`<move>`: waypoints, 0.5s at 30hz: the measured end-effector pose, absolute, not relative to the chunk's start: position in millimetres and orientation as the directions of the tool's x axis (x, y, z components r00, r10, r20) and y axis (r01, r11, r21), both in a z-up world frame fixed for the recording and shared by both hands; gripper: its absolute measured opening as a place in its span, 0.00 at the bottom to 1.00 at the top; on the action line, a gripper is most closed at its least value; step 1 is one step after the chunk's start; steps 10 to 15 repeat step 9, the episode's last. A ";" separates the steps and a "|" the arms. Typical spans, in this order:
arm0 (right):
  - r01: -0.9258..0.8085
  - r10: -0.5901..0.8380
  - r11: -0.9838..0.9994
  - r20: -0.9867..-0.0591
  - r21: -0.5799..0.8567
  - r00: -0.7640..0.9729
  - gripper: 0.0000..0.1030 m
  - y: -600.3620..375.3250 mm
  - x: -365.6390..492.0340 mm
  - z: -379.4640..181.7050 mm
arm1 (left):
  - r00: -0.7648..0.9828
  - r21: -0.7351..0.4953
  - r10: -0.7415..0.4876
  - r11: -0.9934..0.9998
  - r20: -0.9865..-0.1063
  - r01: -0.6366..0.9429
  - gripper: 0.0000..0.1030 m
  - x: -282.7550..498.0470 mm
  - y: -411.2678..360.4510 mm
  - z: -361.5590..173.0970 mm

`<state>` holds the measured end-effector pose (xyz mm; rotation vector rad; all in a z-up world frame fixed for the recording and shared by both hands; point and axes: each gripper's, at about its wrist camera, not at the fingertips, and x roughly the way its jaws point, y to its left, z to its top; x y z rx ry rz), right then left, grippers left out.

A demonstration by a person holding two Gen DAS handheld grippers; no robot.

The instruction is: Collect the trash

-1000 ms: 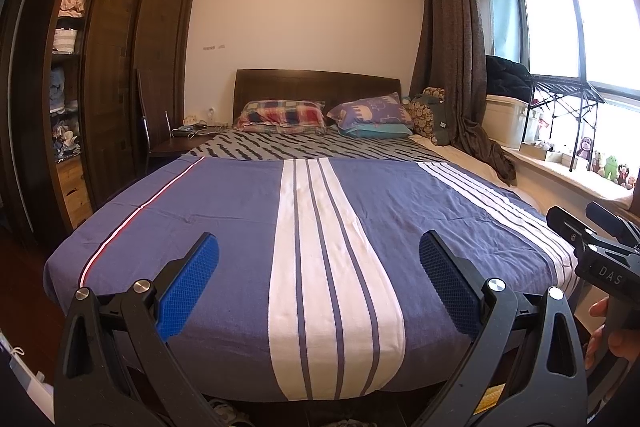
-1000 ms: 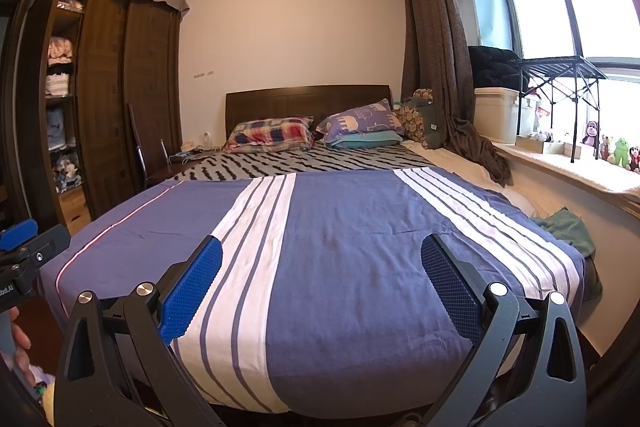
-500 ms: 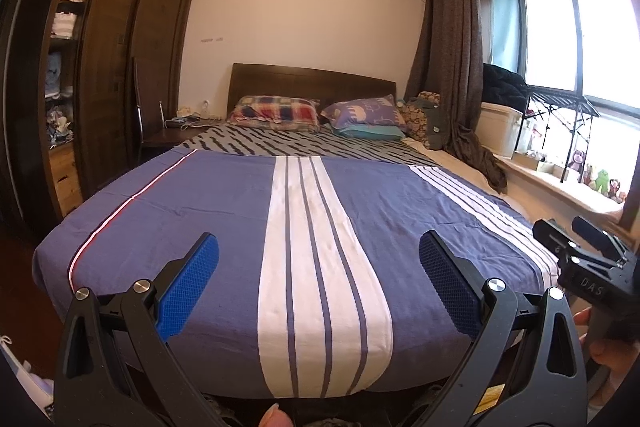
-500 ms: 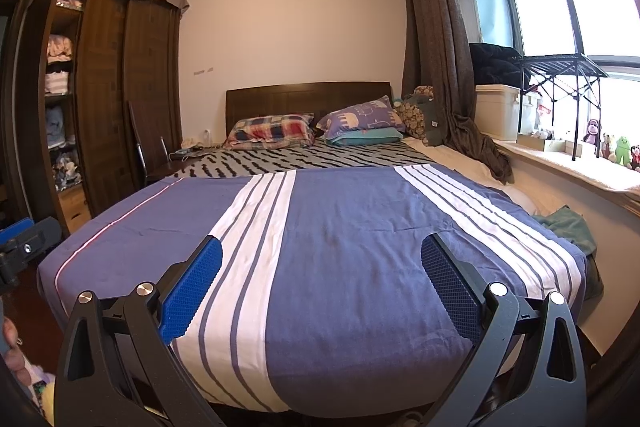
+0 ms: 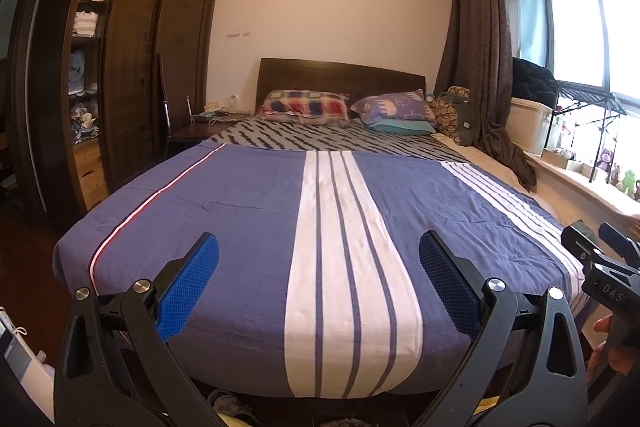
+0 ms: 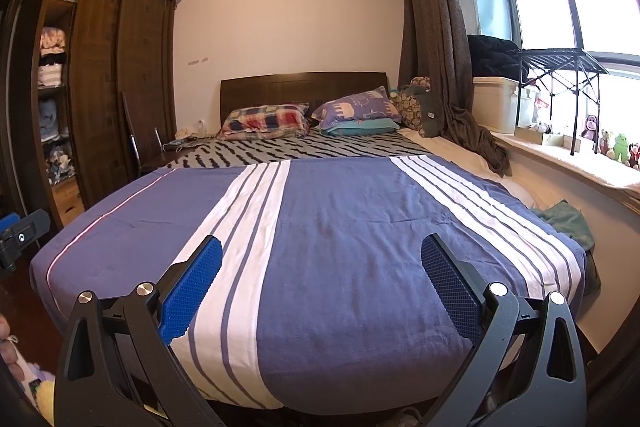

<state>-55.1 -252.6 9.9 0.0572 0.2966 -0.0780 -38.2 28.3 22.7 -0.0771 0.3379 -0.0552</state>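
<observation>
Beside the bed (image 6: 360, 227), only the right view shows a green cloth (image 6: 568, 223); both grippers' fingers (image 5: 188, 287) spread apart.

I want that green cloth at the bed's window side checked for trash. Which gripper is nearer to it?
Right. The right gripper is toward the green cloth's side; the left gripper is farther toward the wardrobe.

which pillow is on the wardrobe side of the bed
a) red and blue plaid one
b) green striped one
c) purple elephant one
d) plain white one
a) The plaid pillow lies at the headboard on the side nearer the wardrobe, while the purple elephant pillow sits on the side nearer the curtain.
</observation>
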 end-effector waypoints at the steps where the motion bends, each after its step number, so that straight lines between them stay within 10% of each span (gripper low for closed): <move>1: 0.086 -0.069 0.995 -0.294 0.044 0.953 0.97 -252.6 -54.4 10.1 | 0.940 -0.087 -0.066 0.995 -0.335 0.039 0.92 -36.1 28.7 22.8; 15: 0.092 -0.073 0.995 -0.321 0.044 0.944 0.97 -266.4 -29.0 6.7 | 0.921 -0.100 -0.049 0.995 -0.387 0.011 0.92 -4.4 39.9 16.6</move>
